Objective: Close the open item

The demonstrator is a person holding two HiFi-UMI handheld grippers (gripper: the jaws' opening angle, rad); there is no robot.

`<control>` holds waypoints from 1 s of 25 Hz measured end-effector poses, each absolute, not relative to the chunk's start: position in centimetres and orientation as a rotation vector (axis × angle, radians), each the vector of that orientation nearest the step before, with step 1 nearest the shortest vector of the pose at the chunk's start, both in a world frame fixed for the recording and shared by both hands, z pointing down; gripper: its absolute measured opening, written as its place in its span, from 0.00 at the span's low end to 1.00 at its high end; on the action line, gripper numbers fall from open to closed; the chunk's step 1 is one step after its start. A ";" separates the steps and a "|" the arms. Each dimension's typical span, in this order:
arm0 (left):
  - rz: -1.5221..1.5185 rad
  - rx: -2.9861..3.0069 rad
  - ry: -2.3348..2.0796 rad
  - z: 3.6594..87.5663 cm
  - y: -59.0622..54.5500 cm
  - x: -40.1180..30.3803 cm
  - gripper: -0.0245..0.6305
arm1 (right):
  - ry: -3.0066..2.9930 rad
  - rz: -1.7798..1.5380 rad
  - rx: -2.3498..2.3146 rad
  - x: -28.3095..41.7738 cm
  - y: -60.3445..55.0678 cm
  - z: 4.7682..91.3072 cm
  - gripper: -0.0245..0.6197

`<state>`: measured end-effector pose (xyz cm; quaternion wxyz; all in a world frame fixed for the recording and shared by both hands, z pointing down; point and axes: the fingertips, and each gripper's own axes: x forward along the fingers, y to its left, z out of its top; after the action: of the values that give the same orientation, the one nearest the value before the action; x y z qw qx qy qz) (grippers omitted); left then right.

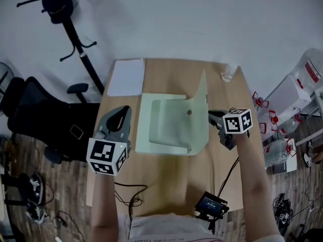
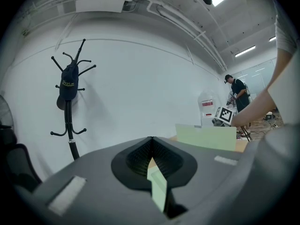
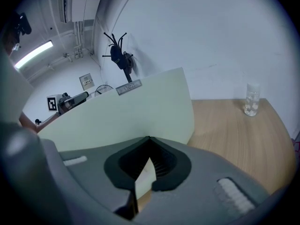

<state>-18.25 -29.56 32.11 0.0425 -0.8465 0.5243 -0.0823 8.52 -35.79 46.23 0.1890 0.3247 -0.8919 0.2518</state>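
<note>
A pale green folder (image 1: pixel 169 127) lies open on the wooden table (image 1: pixel 171 175). Its bottom sheet is flat, and its right cover (image 1: pixel 202 105) stands tilted up. My left gripper (image 1: pixel 124 117) is at the folder's left edge, shut on a strip of the green sheet (image 2: pixel 157 184). My right gripper (image 1: pixel 216 119) is at the folder's right side, shut on the raised cover's edge (image 3: pixel 143 177). In the right gripper view the cover (image 3: pixel 136 114) rises like a wall just past the jaws. The left gripper view shows the cover's top (image 2: pixel 206 136) across the table.
A white sheet of paper (image 1: pixel 126 76) lies at the table's far left and a clear glass (image 1: pixel 228 74) at its far right. A black device (image 1: pixel 211 204) with cables sits at the near edge. An office chair (image 1: pixel 45 115) and coat stand (image 1: pixel 68 19) are left; water bottles (image 1: pixel 280 150) right.
</note>
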 end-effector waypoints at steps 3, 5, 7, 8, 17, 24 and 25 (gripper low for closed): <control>-0.255 -2.591 1.608 32.4 -29.6 -19.0 0.07 | -2.510 0.704 0.909 7.5 -36.1 46.2 0.04; -0.258 -2.594 1.609 32.6 -29.7 -19.5 0.07 | -2.510 0.698 0.904 6.9 -36.2 46.1 0.04; -0.260 -2.596 1.611 32.7 -29.8 -20.1 0.06 | -2.508 0.690 0.894 6.2 -36.3 46.1 0.04; -0.259 -2.596 1.613 32.7 -29.8 -20.3 0.07 | -2.505 0.686 0.890 5.9 -36.4 46.1 0.04; -0.248 -2.606 1.612 33.1 -30.0 -21.7 0.07 | -2.475 0.625 0.853 3.1 -36.8 46.4 0.04; -0.245 -2.611 1.612 33.4 -30.0 -22.7 0.06 | -2.462 0.590 0.834 1.3 -37.4 46.3 0.04; -0.246 -2.612 1.612 33.4 -30.0 -22.9 0.07 | -2.465 0.589 0.838 1.0 -37.5 46.2 0.04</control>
<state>-22.85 -29.96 33.42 0.0312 -0.8478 0.5233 -0.0797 1.00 -37.54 46.20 0.2338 0.3053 -0.8978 0.2147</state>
